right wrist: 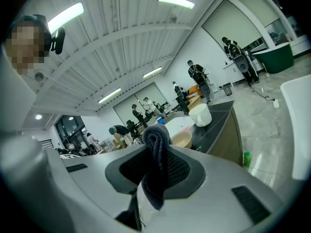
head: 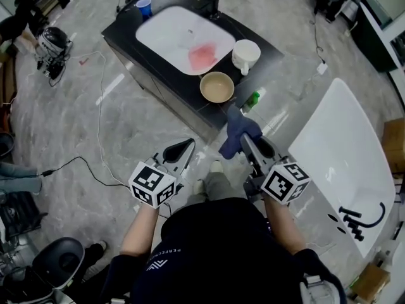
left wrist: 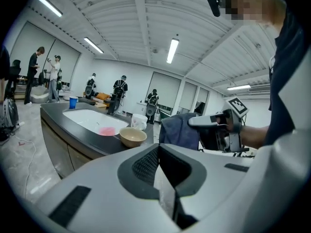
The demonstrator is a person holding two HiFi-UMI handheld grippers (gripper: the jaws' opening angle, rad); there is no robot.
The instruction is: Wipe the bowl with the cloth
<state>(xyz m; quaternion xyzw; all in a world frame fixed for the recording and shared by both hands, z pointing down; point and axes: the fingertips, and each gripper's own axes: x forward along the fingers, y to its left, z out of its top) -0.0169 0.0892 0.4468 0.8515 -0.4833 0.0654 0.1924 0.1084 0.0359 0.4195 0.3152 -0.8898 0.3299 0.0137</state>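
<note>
The right tongs (head: 248, 143) squeeze the cloth (head: 239, 132), which hides their tips. The left tongs (head: 186, 145) are clenched on nothing. The bowl (head: 217, 87) sits on the desk (head: 126, 33).

The black counter (head: 121, 31) carries a tan bowl (head: 217, 87), a white mug (head: 245, 54) and a blue cup (head: 144, 7).

Probably a large showroom hall: sink counter (head: 158, 68), bathtub (head: 342, 144), marble floor (head: 126, 125).

The cloth (right wrist: 155, 169) hides part of the bowl (right wrist: 183, 140).
</note>
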